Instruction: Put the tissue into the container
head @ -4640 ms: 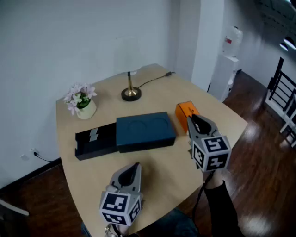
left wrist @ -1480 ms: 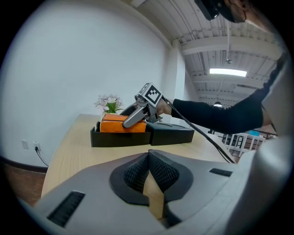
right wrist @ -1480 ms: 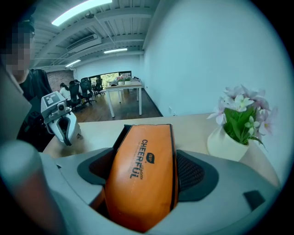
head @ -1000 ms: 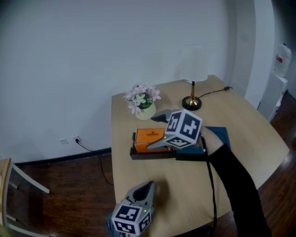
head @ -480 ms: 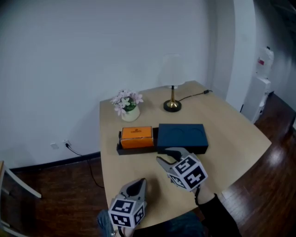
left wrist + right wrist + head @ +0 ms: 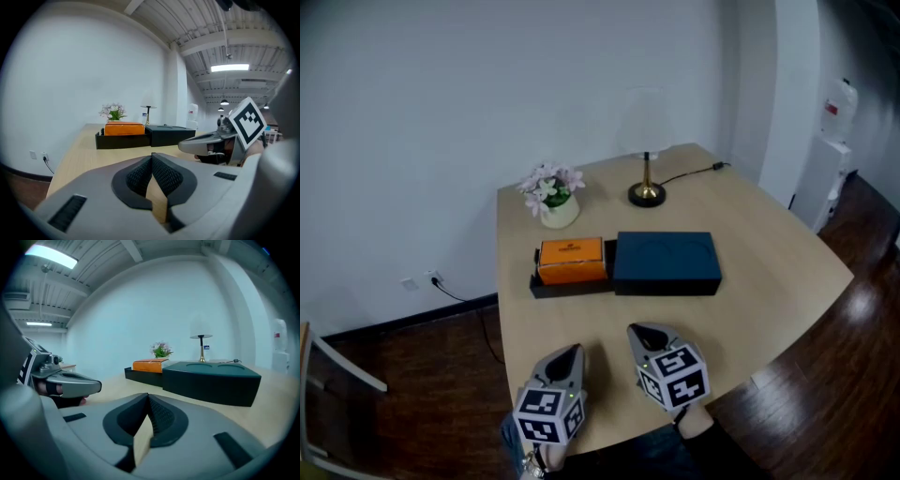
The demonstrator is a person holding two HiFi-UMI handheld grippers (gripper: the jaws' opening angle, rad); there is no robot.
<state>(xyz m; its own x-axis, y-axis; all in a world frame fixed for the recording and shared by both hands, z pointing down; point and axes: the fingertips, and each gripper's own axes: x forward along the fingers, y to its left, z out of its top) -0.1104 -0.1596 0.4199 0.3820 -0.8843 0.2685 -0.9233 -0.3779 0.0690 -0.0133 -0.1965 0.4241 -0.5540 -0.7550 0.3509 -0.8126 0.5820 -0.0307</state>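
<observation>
Tissue pack (image 6: 571, 260), orange, lies inside the open left end of the black container (image 6: 546, 286) at mid-table; a dark blue box (image 6: 667, 261) sits against the pack's right side; flower vase (image 6: 549, 208) and lamp (image 6: 647, 191) stand towards the far edge of the table (image 6: 778, 258); left gripper (image 6: 570, 351) and right gripper (image 6: 639, 331) hover side by side at the near edge, well apart from the container; both sets of jaws clenched, pads together, nothing between them.
</observation>
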